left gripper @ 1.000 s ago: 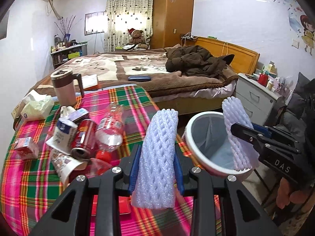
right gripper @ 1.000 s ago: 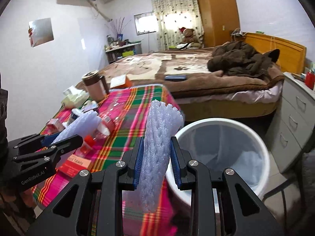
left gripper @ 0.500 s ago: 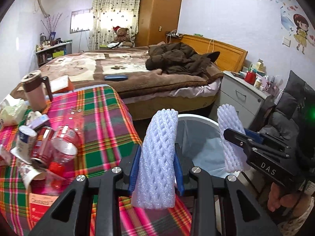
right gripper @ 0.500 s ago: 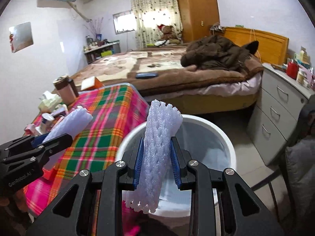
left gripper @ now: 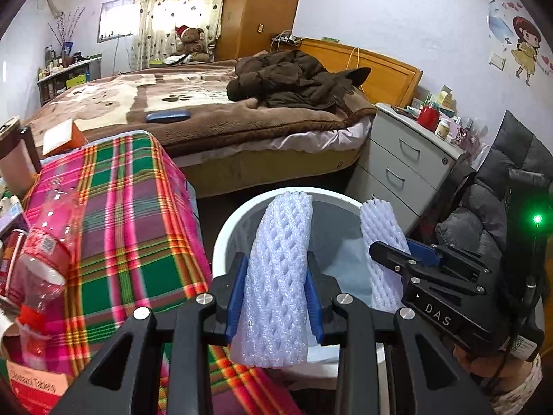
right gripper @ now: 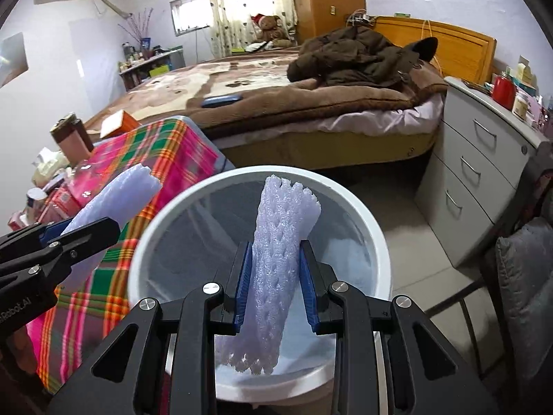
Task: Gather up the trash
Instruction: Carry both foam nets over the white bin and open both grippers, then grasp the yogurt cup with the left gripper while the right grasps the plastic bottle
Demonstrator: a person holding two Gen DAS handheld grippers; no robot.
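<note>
Now, left wrist view:
Left gripper (left gripper: 276, 297): closed on a white foam mesh fruit sleeve (left gripper: 276, 276), blue pads pressing its sides; the sleeve stands up past the fingertips.
Ahead of it: a round white plastic bin with a clear liner (left gripper: 224, 238), its rim just beyond and below the tips.
To its left: a pink-and-green plaid tablecloth (left gripper: 131, 214) with a crushed clear plastic bottle with a red label (left gripper: 45, 263) and other litter waiting.
To its right: the right gripper (left gripper: 397, 256), clamped on a second white foam sleeve (left gripper: 380, 242) over the bin.

Right wrist view:
Right gripper (right gripper: 274, 283): closed on the second white foam sleeve (right gripper: 280, 269), which hangs below the pads as well as rising above them.
Directly beneath: the bin's open mouth (right gripper: 373, 235).
To its left: the left gripper (right gripper: 69, 238) and its sleeve (right gripper: 114, 204), over the bin's near edge and the cloth.

Risks:
Left release: judged too near the rim; the light foam could catch the edge and tip onto the floor or cloth.
Sticking: mesh may cling to the ribbed pads once the jaws part.
Collision: the two tools sit close together.
</note>
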